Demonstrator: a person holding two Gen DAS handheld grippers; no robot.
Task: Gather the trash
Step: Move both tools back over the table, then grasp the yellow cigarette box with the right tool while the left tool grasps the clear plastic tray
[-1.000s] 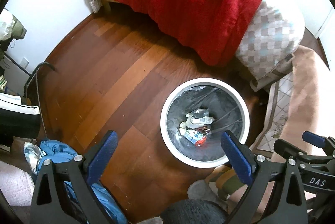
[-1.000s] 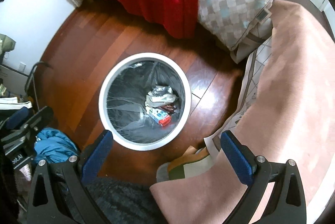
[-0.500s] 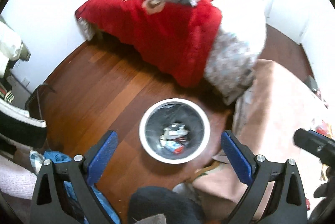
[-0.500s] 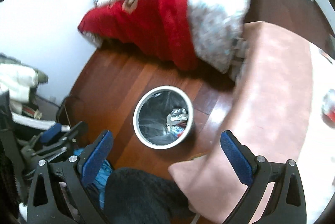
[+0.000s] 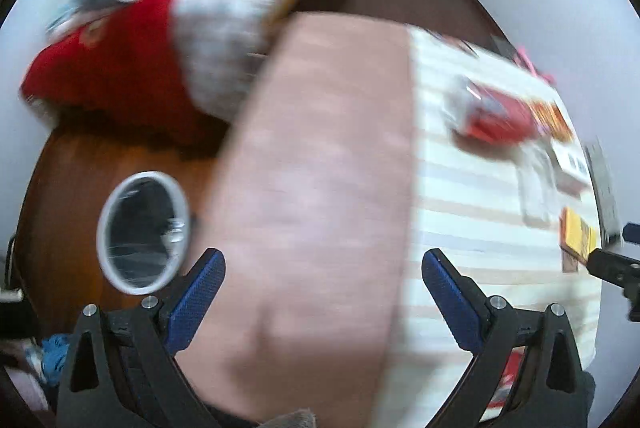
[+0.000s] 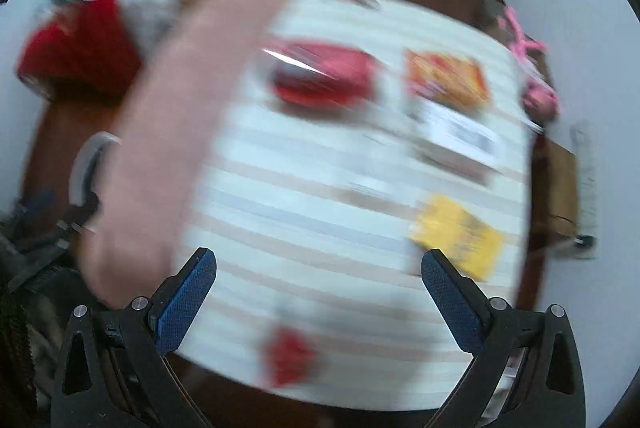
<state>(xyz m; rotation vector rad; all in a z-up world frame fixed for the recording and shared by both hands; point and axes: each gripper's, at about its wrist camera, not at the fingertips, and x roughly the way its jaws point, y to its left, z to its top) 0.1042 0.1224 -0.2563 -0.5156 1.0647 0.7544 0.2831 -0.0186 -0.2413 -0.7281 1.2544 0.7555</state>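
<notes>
A white-rimmed trash bin (image 5: 142,232) with a black liner stands on the wood floor at the left; its rim also shows in the right wrist view (image 6: 86,164). Both views are blurred. Several wrappers lie on a striped cloth (image 6: 320,212): a red packet (image 6: 324,78), an orange packet (image 6: 448,78), a yellow packet (image 6: 458,236) and a small red piece (image 6: 288,356). The red packet (image 5: 496,116) and yellow packet (image 5: 576,236) also show in the left wrist view. My left gripper (image 5: 322,296) is open and empty above a pink blanket (image 5: 320,188). My right gripper (image 6: 318,296) is open and empty above the cloth.
A bed with a red blanket (image 5: 112,68) and a checked quilt (image 5: 232,28) lies at the back left. A white box with a label (image 6: 460,140) and a pink object (image 6: 536,84) sit at the cloth's far side. White walls close in behind.
Both grippers have swung right and risen, from above the bin to over the pink blanket and striped cloth. The bin has slid to the left of both views. Both grippers stay open.
</notes>
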